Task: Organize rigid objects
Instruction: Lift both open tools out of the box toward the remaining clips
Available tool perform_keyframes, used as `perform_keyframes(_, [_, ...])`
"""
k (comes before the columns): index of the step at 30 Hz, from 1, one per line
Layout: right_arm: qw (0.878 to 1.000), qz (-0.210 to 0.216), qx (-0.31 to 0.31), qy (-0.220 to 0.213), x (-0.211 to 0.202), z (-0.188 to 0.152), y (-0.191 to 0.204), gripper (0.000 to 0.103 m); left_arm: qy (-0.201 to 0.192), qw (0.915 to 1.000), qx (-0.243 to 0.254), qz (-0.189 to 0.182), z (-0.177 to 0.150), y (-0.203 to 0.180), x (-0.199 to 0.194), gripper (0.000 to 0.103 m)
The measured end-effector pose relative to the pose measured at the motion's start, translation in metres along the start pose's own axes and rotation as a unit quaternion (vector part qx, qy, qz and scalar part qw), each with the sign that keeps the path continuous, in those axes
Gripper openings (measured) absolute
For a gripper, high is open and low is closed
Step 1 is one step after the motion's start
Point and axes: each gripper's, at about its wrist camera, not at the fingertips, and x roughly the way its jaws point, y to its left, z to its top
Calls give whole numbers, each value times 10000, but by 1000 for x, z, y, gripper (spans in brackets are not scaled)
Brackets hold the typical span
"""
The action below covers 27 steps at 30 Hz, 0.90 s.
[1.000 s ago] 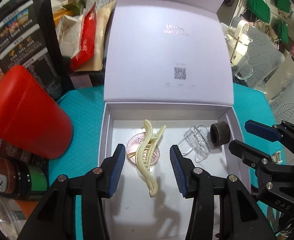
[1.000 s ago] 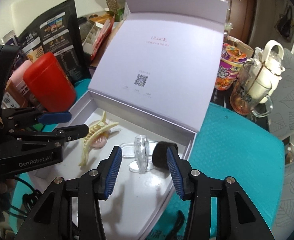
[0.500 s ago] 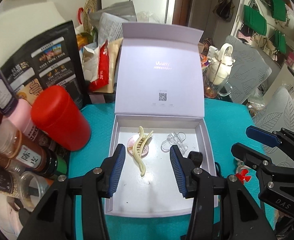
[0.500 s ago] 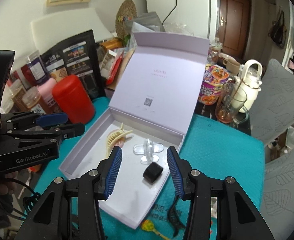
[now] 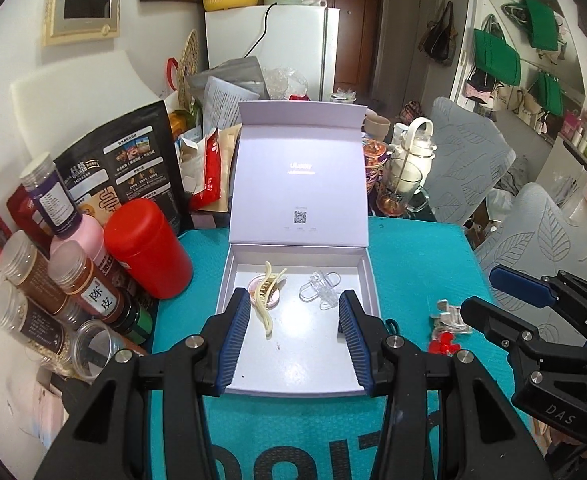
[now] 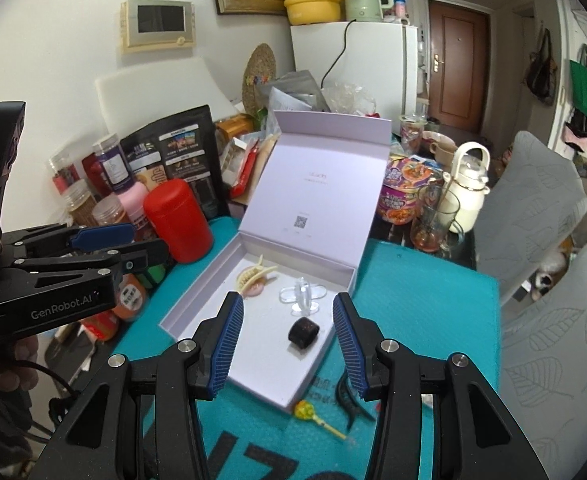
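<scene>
A white box (image 5: 229, 272) lies open on the teal mat, its lid (image 5: 299, 184) standing upright at the back. Inside are a cream hair claw (image 5: 267, 294) resting on a pink disc (image 6: 255, 290), a clear hair clip (image 5: 319, 290) and a black ring (image 6: 303, 333). My left gripper (image 5: 295, 340) hovers open above the box's near edge with nothing in it. My right gripper (image 6: 285, 344) also hangs open and empty, above the box's right front corner. On the mat outside the box lie a yellow lollipop-shaped item (image 6: 307, 410), a black hair claw (image 6: 347, 398), a red clip (image 5: 443, 346) and silver clips (image 5: 447, 316).
A red canister (image 5: 147, 248) and several spice jars (image 5: 89, 284) crowd the left of the box. Snack bags stand behind it. A glass mug (image 6: 431, 220), a white kettle (image 6: 469, 188) and a noodle cup (image 6: 405, 192) sit at the back right. Grey chairs (image 6: 533, 208) flank the table's right side.
Both grippers have drawn back and risen away from the box, so the box looks smaller and more of the room shows. The things in the box have not moved. Both stay open.
</scene>
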Motion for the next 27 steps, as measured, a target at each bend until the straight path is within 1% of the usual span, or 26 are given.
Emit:
perform_keyframes(6, [9998, 101, -74, -150, -37, -16, -6, 47, -146, 9998, -92, 139, -14, -23, -32, 46])
perform_keyframes(14, [9985, 454, -189, -224, -82, -40, -29, 47, -263, 9981, -350, 434, -40, -64, -70, 46])
perform_keyframes(16, [9980, 542, -234, -234, -94, -46, -36, 47, -309, 9973, -443, 493, -46, -74, -78, 60])
perform_keyframes(17, [9977, 575, -250, -238, -98, -49, -38, 47, -341, 9969, -482, 527, -48, -79, -83, 74])
perform_keyframes(18, [9974, 619, -275, -239, -103, -51, -41, 47, -418, 9962, -532, 555, -51, -84, -89, 78])
perform_keyframes(22, [9958, 769, -428, -238, -123, -59, -54, 47, -557, 9942, -643, 655, -59, -104, -107, 78])
perform_keyframes(27, [9954, 823, -450, -199, -138, -68, -69, 47, -579, 9930, -695, 761, -66, -122, -118, 78])
